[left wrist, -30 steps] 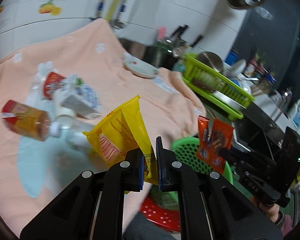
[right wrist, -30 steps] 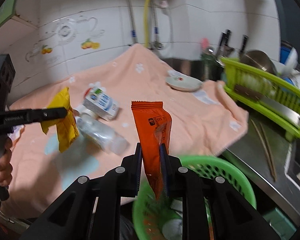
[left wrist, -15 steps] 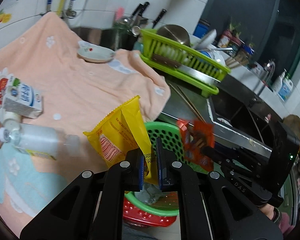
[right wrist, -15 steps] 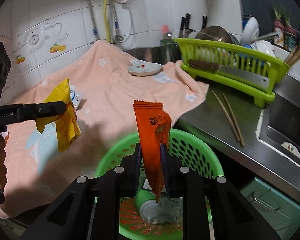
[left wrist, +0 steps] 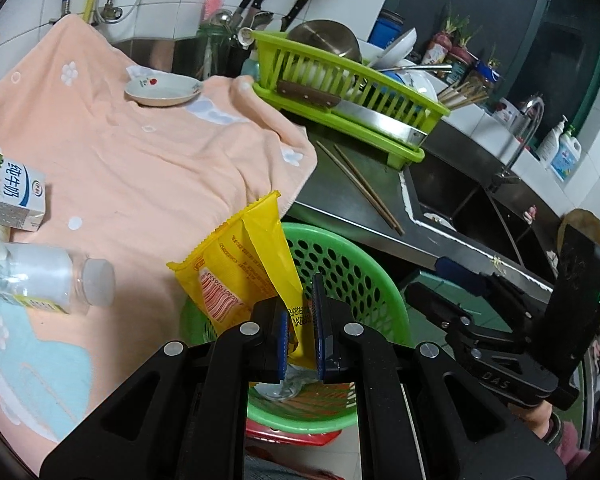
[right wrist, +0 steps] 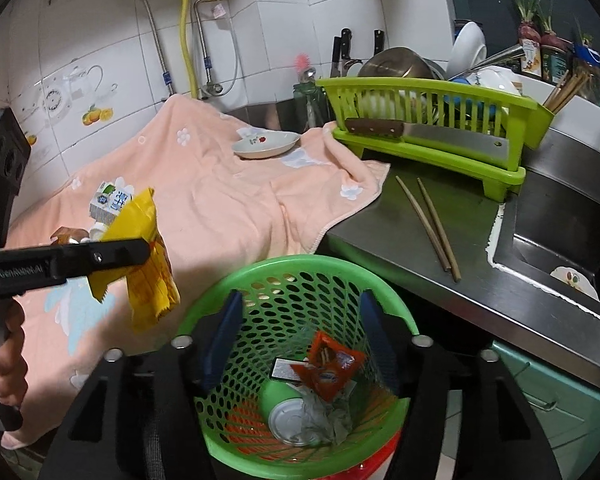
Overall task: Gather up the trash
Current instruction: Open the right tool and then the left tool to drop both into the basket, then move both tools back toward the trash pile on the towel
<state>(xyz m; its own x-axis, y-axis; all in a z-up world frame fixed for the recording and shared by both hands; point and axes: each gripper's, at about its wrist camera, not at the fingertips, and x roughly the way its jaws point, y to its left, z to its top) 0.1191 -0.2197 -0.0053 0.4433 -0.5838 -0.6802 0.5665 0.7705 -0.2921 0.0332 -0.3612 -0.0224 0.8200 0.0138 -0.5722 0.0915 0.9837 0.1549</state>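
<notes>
Kitchen tabletop edge: left gripper point(left wrist: 300, 322) jaws clamp yellow snack wrapper point(left wrist: 242, 272) upright over green basket point(right wrist: 380, 304) near rim; right gripper point(right wrist: 300, 336) jaws spread, empty, orange wrapper point(right wrist: 330, 368) inside.

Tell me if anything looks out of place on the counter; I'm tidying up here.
A pair of chopsticks lies loose on the steel counter, outside the dish rack. On the towel, a clear bottle lies on its side beside a milk carton, both not yet binned.
</notes>
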